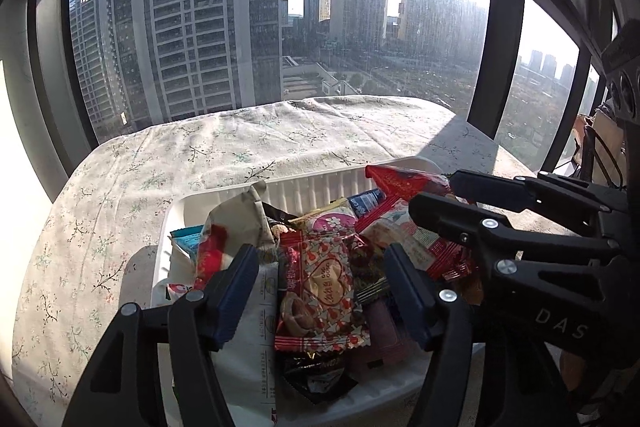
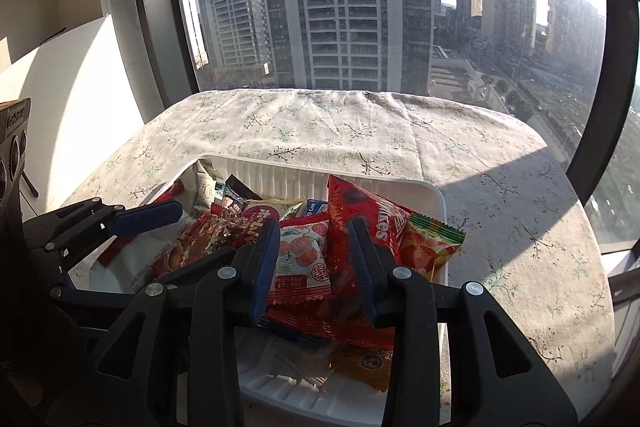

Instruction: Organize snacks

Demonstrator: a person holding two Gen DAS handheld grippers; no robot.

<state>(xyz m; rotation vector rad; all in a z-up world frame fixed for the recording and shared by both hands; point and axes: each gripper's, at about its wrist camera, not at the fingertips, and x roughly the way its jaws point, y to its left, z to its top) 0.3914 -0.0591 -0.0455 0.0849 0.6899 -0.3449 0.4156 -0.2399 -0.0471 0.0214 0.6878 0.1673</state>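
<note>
Overhead, seen from the left wrist, the left gripper (image 1: 320, 291) is hovering with fingers spread over a white ribbed plastic tray (image 1: 312, 187) heaped with snack packets, a red-and-white heart-printed wrapper (image 1: 320, 291) lying loose between them, not pinched. The right gripper (image 1: 436, 195) is crowding in from the side, so the two tools risk colliding, or a careless grab could drag several packets out together.

From the right wrist, that gripper's own fingers are standing apart around a white tomato-printed sachet (image 2: 304, 259), beside a tall red crinkly bag (image 2: 360, 223) leaning precariously. A floral cloth-covered tabletop (image 2: 360, 127) is stretching toward the window.
</note>
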